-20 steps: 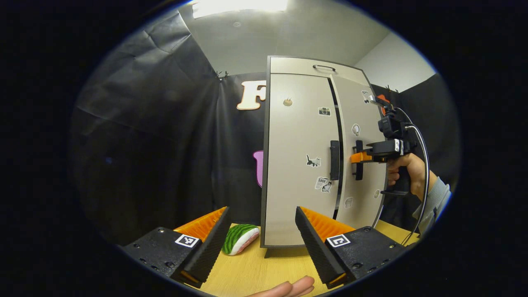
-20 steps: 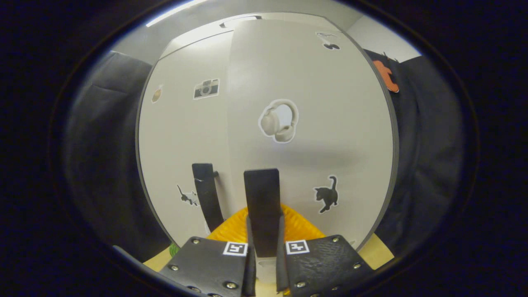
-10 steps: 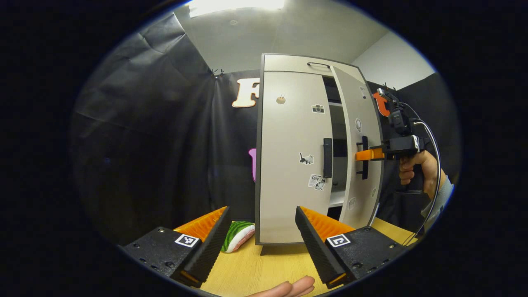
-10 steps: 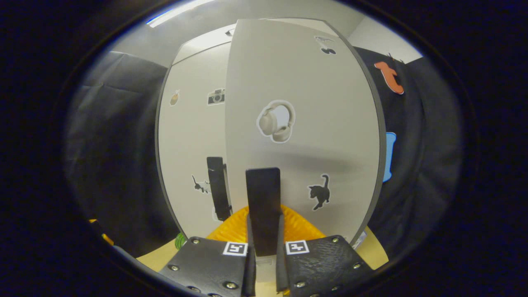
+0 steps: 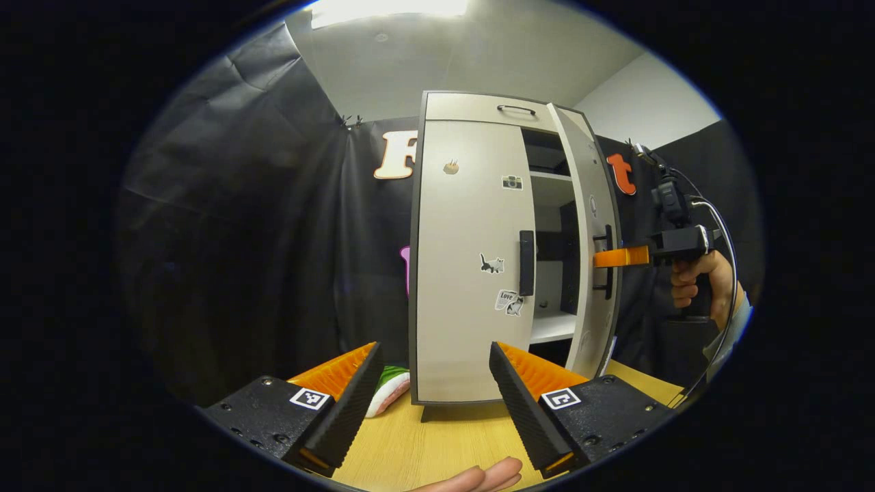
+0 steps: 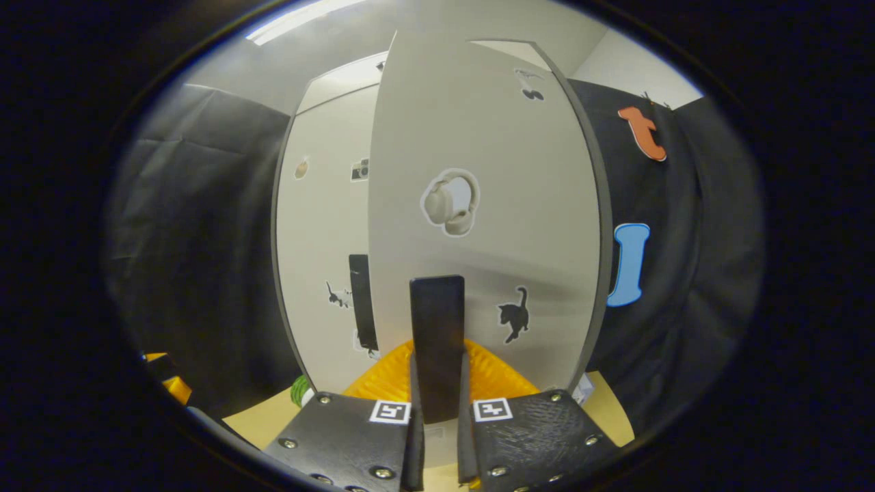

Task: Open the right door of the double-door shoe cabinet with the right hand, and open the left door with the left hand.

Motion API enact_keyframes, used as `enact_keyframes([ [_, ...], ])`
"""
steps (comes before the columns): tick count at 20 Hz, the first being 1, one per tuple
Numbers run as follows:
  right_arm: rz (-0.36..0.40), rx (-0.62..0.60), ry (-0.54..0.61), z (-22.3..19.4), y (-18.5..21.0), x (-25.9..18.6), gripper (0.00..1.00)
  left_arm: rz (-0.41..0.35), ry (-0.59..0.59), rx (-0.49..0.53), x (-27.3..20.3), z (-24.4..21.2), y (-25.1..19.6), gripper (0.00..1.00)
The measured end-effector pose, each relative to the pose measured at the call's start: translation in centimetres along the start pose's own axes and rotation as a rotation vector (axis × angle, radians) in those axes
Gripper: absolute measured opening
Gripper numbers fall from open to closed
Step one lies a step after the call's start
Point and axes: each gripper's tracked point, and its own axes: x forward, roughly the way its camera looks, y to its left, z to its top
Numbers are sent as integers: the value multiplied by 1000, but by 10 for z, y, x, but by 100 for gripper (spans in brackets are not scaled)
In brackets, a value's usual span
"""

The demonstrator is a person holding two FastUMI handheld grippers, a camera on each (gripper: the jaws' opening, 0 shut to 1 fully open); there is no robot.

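A tall grey shoe cabinet (image 5: 465, 109) stands on the wooden table. Its right door (image 5: 596, 225) is swung well out, showing white shelves (image 5: 550, 326) inside. My right gripper (image 5: 612, 257) is shut on that door's black handle (image 6: 437, 342), held by a hand (image 5: 690, 280) at the right in the left gripper view. The left door (image 5: 465, 273) is closed flat, with its black handle (image 5: 526, 263) untouched. My left gripper (image 5: 434, 383) is open, low in front of the cabinet and well short of the left door.
A watermelon-patterned soft toy (image 5: 386, 388) lies on the table (image 5: 437, 444) by the cabinet's left foot. Fingertips of a hand (image 5: 478, 476) show at the bottom edge. Black cloth walls close in behind and on both sides.
The right door has swung from nearly closed to wide open, pulled by my right gripper on its handle. The left gripper has held its place and stayed open.
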Motion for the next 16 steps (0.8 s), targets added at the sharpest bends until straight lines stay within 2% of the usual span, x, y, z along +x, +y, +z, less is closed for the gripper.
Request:
enact_keyframes([
  [6,1,11,5,-1,-7,-11,19,2,3,-3,-2,-2,4,96],
  [7,4,13,3,-2,-8,-13,19,0,4,-3,-2,-2,3,94],
  [8,6,13,1,-1,-9,-15,19,-3,4,-4,-3,-2,2,96],
  [16,-3,30,-32,0,-24,-29,17,-31,7,-4,-10,-5,-7,97],
])
